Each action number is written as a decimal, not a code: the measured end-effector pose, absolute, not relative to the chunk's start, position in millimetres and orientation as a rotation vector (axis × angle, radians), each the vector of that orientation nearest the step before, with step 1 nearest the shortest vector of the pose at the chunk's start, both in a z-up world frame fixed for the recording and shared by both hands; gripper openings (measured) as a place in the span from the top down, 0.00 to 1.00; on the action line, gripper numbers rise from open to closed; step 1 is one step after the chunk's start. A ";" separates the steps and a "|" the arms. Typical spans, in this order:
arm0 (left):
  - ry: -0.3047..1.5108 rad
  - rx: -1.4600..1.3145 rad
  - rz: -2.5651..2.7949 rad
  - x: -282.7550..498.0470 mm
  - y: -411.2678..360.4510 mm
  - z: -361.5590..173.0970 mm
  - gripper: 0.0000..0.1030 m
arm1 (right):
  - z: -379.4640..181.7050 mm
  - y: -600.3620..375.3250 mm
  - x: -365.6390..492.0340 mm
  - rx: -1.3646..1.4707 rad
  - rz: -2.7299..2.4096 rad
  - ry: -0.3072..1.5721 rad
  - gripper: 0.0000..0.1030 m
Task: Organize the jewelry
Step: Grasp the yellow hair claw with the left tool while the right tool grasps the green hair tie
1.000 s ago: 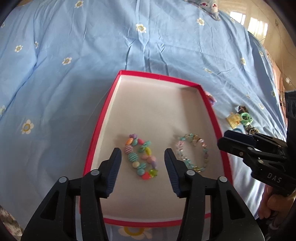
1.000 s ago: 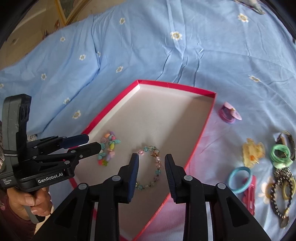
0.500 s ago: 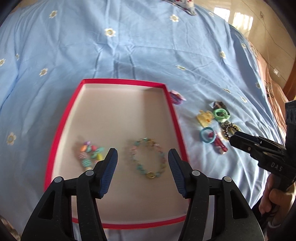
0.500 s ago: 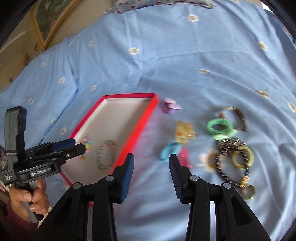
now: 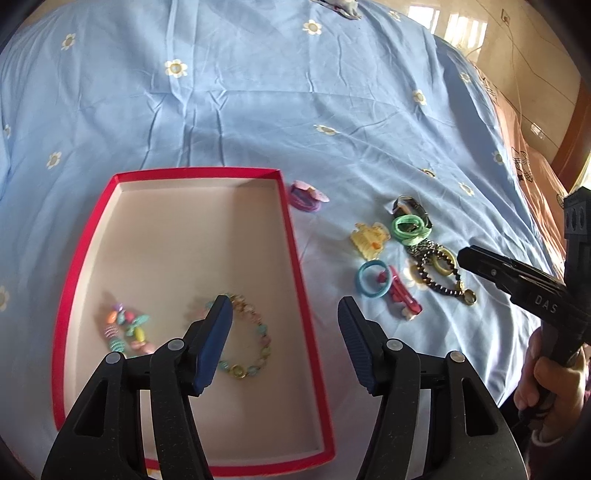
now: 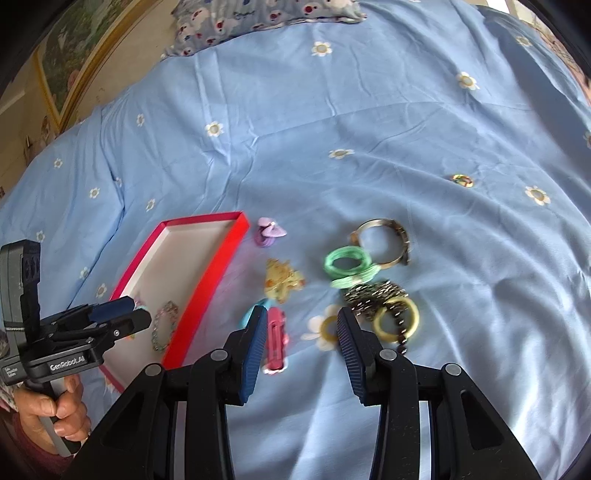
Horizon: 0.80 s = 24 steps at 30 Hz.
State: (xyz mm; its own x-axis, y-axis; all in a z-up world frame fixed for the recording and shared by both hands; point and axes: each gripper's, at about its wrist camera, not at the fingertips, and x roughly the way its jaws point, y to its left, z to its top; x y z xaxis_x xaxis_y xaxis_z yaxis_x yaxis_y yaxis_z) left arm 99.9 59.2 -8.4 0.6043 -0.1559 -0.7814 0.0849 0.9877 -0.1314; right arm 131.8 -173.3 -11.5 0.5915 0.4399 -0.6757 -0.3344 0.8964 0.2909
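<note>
A red-rimmed box [image 5: 295,258] [image 6: 207,280] lies on the blue bedsheet. It holds a colourful bead bracelet [image 5: 127,332] and a pale bead bracelet [image 5: 247,336] [image 6: 164,325]. Right of it lie a purple hair tie [image 5: 304,194] [image 6: 269,230], a yellow claw clip [image 5: 369,240] [image 6: 284,282], a blue hair tie [image 5: 373,282], a pink clip [image 5: 402,295] [image 6: 275,339], green hair ties [image 5: 410,229] [image 6: 349,266], a dark chain with yellow rings [image 5: 439,269] [image 6: 388,310] and a watch [image 6: 384,242]. My left gripper [image 5: 284,339] is open over the box's right rim. My right gripper [image 6: 303,347] is open above the pink clip.
A small ring [image 6: 463,180] lies alone far right on the sheet. A patterned pillow [image 6: 266,14] lies at the bed's far end. A framed picture [image 6: 74,74] leans at the left. The bed edge and floor [image 5: 517,55] are to the right.
Both grippers swung right, from over the box toward the loose jewelry pile. The right gripper opened wider and now hovers over the pink clip.
</note>
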 end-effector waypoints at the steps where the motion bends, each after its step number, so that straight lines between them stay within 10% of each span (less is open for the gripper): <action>1: 0.913 -0.082 -0.146 102.4 56.2 -8.3 0.42 | -11.3 -176.0 133.9 0.138 0.445 0.820 0.60; 24: 0.993 -0.040 -0.266 182.3 -16.5 -37.7 0.36 | -38.6 -190.3 194.5 0.150 0.405 0.872 0.67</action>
State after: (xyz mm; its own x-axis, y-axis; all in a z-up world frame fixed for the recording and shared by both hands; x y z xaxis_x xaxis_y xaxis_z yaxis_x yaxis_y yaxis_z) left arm 182.3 -16.5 -37.7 0.5169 -0.2398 -0.8218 0.2038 0.9668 -0.1539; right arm 194.5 -190.3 -38.6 0.5734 0.4048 -0.7123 -0.2838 0.9137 0.2908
